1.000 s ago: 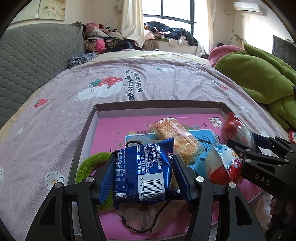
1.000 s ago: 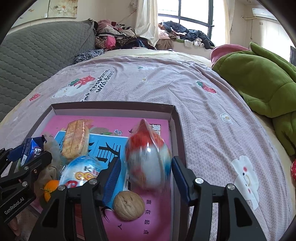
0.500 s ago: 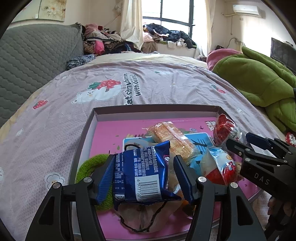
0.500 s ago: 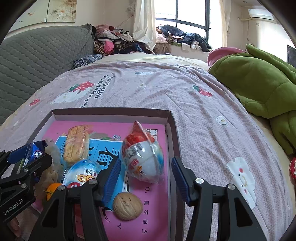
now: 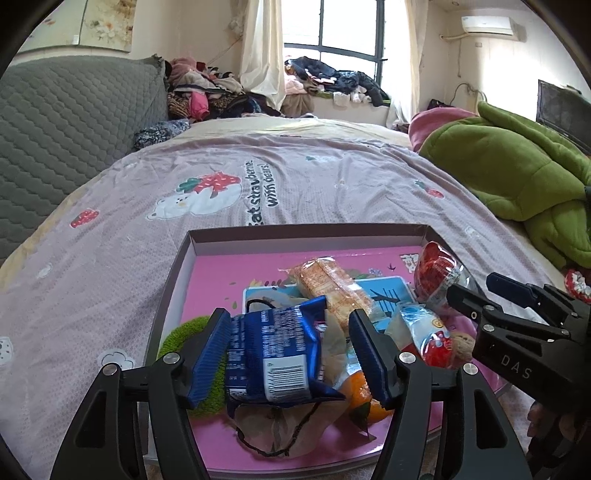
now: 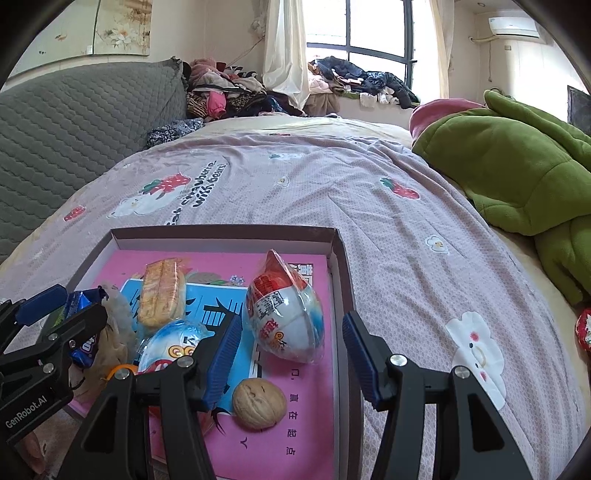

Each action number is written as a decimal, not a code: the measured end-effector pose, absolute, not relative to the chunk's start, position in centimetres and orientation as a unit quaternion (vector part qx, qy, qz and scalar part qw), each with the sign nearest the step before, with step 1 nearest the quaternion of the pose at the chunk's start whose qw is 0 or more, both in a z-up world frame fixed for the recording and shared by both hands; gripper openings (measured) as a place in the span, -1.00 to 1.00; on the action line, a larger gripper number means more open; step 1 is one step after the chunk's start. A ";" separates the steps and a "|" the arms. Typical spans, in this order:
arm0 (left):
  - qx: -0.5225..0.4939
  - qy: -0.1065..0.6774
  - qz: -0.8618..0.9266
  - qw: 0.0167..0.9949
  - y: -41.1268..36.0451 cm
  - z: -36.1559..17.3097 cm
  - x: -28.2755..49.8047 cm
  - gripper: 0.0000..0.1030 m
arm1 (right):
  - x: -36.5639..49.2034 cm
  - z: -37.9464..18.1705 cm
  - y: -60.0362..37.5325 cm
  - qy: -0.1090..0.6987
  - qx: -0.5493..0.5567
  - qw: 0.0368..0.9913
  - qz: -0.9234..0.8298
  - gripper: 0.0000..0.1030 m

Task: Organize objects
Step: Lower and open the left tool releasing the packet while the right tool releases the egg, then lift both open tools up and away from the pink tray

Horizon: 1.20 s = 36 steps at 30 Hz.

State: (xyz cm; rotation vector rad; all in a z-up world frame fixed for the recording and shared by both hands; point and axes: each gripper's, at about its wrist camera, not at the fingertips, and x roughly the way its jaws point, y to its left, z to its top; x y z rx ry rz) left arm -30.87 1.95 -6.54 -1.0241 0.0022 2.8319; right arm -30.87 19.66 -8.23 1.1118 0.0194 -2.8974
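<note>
1. Tray [image 5: 173, 280] sits on our bedspread [image 5: 314, 184], pink-lined, holding snacks.
2. Our left gripper [image 5: 288, 354] has jaws opening; blue snack packet [image 5: 273, 354] lies between them, right pad clear of it.
3. Our right gripper [image 6: 291, 350] stands wide around a wrapped toy egg [image 6: 286, 314], pads apart from it.
4. Walnut [image 6: 258, 403] rests just near of the egg; cracker pack [image 6: 162, 295] lies farther left.

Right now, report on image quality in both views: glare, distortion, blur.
Left wrist view: window blown out white; fisheye bends the bedspread into a dome with black corners; blue snack packet sharp. Right wrist view: same window glare and curvature; wrapped toy egg shows small highlights on its plastic, no motion blur.
</note>
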 end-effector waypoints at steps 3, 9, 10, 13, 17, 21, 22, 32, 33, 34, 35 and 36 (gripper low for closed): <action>-0.334 0.000 0.940 0.065 2.0 -6.1 -30.5 0.33 | -30.6 -7.9 19.7 0.003 0.357 0.018 -0.934 0.10; -0.334 0.003 0.941 0.064 1.9 -5.7 -30.3 0.34 | -30.0 -7.4 19.6 0.005 0.358 0.019 -0.934 0.11; -0.333 0.003 0.941 0.061 1.9 -5.6 -30.2 0.34 | -29.9 -7.4 19.6 0.005 0.358 0.019 -0.934 0.11; -0.332 0.001 0.942 0.058 1.6 -5.3 -30.1 0.34 | -29.5 -7.1 19.7 0.003 0.358 0.017 -0.934 0.11; -0.327 -0.007 0.943 0.059 1.2 -4.6 -29.7 0.34 | -29.0 -6.9 19.5 0.007 0.363 0.019 -0.932 0.11; -0.327 0.001 0.943 0.055 1.3 -4.3 -29.3 0.34 | -28.5 -6.5 19.3 0.008 0.365 0.017 -0.931 0.11; -0.327 0.004 0.943 0.053 1.3 -4.4 -29.1 0.34 | -28.3 -6.4 19.4 0.007 0.369 0.013 -0.930 0.11; -0.347 -0.030 0.936 0.056 0.7 -2.9 -27.4 0.34 | -25.8 -5.0 19.7 0.012 0.383 0.017 -0.924 0.11; -0.348 -0.035 0.935 0.053 0.5 -2.6 -27.2 0.34 | -25.7 -4.7 19.7 0.012 0.382 0.019 -0.924 0.11; -0.350 -0.036 0.935 0.050 0.3 -2.5 -27.0 0.34 | -25.5 -4.4 19.6 0.013 0.380 0.020 -0.925 0.11; -0.352 -0.036 0.934 0.044 0.0 -2.1 -26.8 0.34 | -25.2 -3.9 19.5 0.012 0.378 0.020 -0.926 0.11; -0.353 -0.035 0.934 0.040 -0.1 -1.9 -26.7 0.35 | -25.1 -3.6 19.4 0.012 0.376 0.022 -0.926 0.11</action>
